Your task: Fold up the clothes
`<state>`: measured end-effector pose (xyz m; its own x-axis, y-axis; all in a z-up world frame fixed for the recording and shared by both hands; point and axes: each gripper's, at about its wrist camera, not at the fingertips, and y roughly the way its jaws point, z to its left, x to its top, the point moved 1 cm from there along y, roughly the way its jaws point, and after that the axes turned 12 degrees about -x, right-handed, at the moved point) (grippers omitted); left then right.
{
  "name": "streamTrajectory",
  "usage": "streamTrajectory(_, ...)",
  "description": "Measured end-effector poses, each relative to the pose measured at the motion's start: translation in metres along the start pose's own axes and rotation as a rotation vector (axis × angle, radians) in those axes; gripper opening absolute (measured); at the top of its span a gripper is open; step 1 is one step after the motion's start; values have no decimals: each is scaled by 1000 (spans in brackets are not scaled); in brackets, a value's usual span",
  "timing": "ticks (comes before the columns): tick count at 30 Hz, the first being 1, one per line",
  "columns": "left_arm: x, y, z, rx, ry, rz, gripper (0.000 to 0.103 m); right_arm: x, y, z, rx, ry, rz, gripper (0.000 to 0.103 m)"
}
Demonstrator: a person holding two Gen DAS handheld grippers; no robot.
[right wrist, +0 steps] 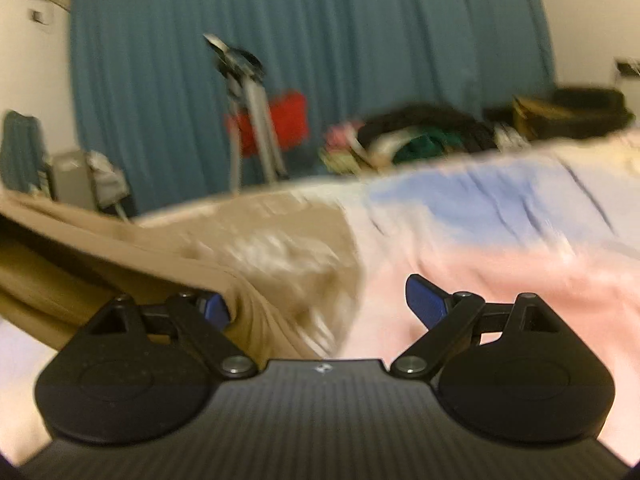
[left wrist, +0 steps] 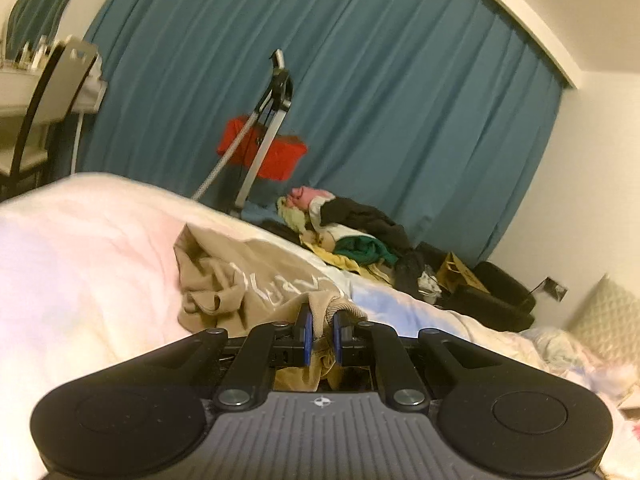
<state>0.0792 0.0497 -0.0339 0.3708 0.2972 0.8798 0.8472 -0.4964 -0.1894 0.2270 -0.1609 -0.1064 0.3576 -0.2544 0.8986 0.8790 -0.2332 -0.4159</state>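
Covering the bed (left wrist: 80, 248), pastel bedding meets teal curtains (left wrist: 400, 100).

Both your wrist cameras sit low over the bed (left wrist: 80, 248), facing the blue curtain (left wrist: 400, 100) and sharing the tan garment (right wrist: 280, 240).

Blurry bits, hidden bits

My right view's smeared; tan shirt (right wrist: 280, 264) print unreadable, clothes pile (right wrist: 408, 136) fuzzy, shirt runs off left edge.

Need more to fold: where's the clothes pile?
Left wrist view, right of centre: the clothes pile lies on the bed's far edge, before the blue curtain.
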Motion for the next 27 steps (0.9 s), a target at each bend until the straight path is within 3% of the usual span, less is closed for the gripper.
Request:
streamTrajectory(3, -2, -2, -8, -31, 30, -14, 10, -7, 16, -13, -23, 68, 122, 89)
streamTrajectory(4, -3, -2, -11, -46, 32, -17, 10, -4, 15, -15, -34, 65, 117, 89)
streamTrajectory(8, 1, -13, -21, -84, 73, -86, 10, 26, -28, -22, -166, 48, -118, 89)
streamTrajectory(12, 15, -32, -29, -157, 77, -144, 10, 71, -82, -32, -197, 78, -327, 90)
streamTrajectory(16, 21, -57, -37, -249, 112, -216, 10, 90, -134, -36, -205, 37, -462, 90)
streamTrajectory(19, 21, -63, -40, -257, 117, -216, 11, 82, -149, -38, -229, -9, -519, 91)
streamTrajectory(21, 17, -54, -35, -211, 104, -166, 11, 70, -135, -40, -228, -49, -425, 90)
streamTrajectory(25, 7, -35, -24, -106, 75, -73, 11, 37, -56, -38, -207, -160, 42, 90)
streamTrajectory(27, 5, -28, -19, -77, 77, -38, 11, 16, -31, -48, -260, -120, 162, 89)
